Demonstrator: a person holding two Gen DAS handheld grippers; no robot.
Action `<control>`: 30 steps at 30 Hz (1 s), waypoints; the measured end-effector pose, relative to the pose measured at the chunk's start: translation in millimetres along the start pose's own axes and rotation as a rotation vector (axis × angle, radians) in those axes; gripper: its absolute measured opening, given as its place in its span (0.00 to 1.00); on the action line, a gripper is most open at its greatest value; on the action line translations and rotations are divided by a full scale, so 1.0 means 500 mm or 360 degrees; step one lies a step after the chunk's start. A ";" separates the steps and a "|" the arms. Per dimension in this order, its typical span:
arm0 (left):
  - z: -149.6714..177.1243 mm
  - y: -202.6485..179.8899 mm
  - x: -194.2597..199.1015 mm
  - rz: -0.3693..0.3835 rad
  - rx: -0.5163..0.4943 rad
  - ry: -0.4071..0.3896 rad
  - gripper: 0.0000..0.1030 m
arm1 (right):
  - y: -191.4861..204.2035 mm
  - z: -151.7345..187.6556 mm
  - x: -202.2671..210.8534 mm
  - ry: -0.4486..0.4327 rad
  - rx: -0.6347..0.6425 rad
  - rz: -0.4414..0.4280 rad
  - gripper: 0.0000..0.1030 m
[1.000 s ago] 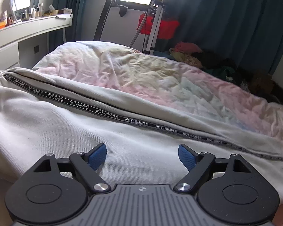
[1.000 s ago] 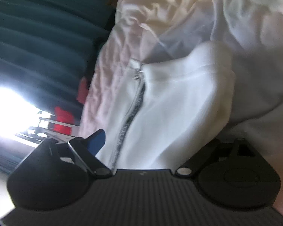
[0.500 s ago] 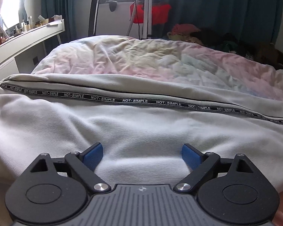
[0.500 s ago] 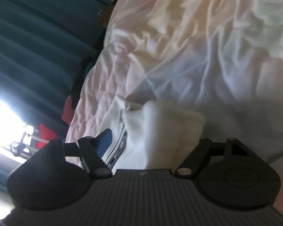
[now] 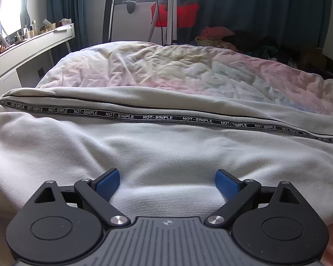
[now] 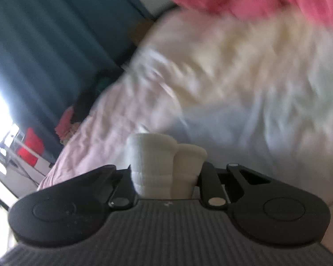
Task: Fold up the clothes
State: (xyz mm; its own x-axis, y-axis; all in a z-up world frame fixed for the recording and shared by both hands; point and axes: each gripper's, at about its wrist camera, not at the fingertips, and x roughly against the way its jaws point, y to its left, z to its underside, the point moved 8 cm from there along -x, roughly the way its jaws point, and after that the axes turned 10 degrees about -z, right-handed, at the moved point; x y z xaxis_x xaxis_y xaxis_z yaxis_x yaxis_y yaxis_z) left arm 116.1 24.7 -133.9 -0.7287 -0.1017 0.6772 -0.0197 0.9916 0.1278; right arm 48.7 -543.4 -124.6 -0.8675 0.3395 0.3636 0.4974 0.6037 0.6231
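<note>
In the left wrist view our left claw point(image 5: 167, 182) stood spread over the soft, limp cream garment point(image 5: 166, 150) lying on the bed point(image 5: 166, 71), while in the right wrist view our right claw point(image 6: 166, 173) pinched a thick bunched cuff point(image 6: 164, 166), a firm hold.

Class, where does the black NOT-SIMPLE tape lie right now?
In the left wrist view, the NOT-SIMPLE tape runs across the white garment, beyond the open left gripper.

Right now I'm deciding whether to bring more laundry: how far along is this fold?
Early. Done: the cream garment lies spread on the bed. In hand: the right gripper pinches a bunched fabric end; the left gripper rests open on it. Left: every visible fold.
</note>
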 end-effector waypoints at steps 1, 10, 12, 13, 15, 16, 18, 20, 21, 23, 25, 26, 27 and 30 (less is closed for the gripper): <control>-0.002 0.000 0.000 0.0003 0.0008 0.0005 0.92 | 0.034 -0.006 0.014 -0.0039 0.0093 -0.0009 0.16; -0.040 0.052 0.032 0.0019 0.0222 -0.0035 0.92 | 0.468 0.122 0.169 -0.0234 0.1076 -0.0403 0.16; -0.052 0.078 0.042 -0.0006 0.0294 -0.0076 0.92 | 0.551 0.209 0.193 -0.0196 0.1253 -0.0550 0.16; -0.058 0.092 0.049 -0.0022 0.0322 -0.0102 0.92 | 0.578 0.258 0.199 -0.0162 0.1318 -0.0598 0.16; -0.067 0.119 0.059 -0.0051 0.0380 -0.0137 0.92 | 0.610 0.377 0.198 -0.0037 0.1441 -0.0673 0.16; -0.069 0.132 0.062 -0.0057 0.0413 -0.0143 0.92 | 0.622 0.439 0.196 0.0034 0.1501 -0.0707 0.16; -0.074 0.158 0.068 -0.0044 0.0504 -0.0138 0.92 | 0.627 0.534 0.185 0.0188 0.1591 -0.0733 0.17; -0.078 0.179 0.071 -0.0019 0.0590 -0.0126 0.92 | 0.622 0.559 0.179 0.0248 0.1613 -0.0740 0.17; -0.081 0.187 0.073 -0.0001 0.0626 -0.0121 0.92 | 0.619 0.572 0.177 0.0278 0.1624 -0.0744 0.17; -0.088 0.196 0.075 0.0035 0.0679 -0.0120 0.92 | 0.614 0.598 0.171 0.0338 0.1645 -0.0751 0.17; -0.099 0.203 0.074 0.0061 0.0712 -0.0132 0.92 | 0.615 0.616 0.171 0.0369 0.1657 -0.0769 0.17; -0.102 0.205 0.074 0.0063 0.0719 -0.0142 0.92 | 0.627 0.611 0.181 0.0331 0.1645 -0.0797 0.17; -0.104 0.206 0.073 0.0062 0.0720 -0.0151 0.92 | 0.641 0.613 0.193 0.0299 0.1649 -0.0838 0.17; -0.109 0.208 0.070 0.0058 0.0717 -0.0174 0.92 | 0.664 0.656 0.214 0.0391 0.1686 -0.1009 0.17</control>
State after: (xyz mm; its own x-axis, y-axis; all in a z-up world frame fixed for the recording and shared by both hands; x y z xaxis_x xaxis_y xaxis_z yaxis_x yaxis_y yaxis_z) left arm 126.2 120.0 -57.4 -0.8018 -0.0810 0.5921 -0.2705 0.9327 -0.2387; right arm 118.3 -70.2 -106.1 -0.8700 -0.2956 0.3945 -0.3546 0.9312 -0.0843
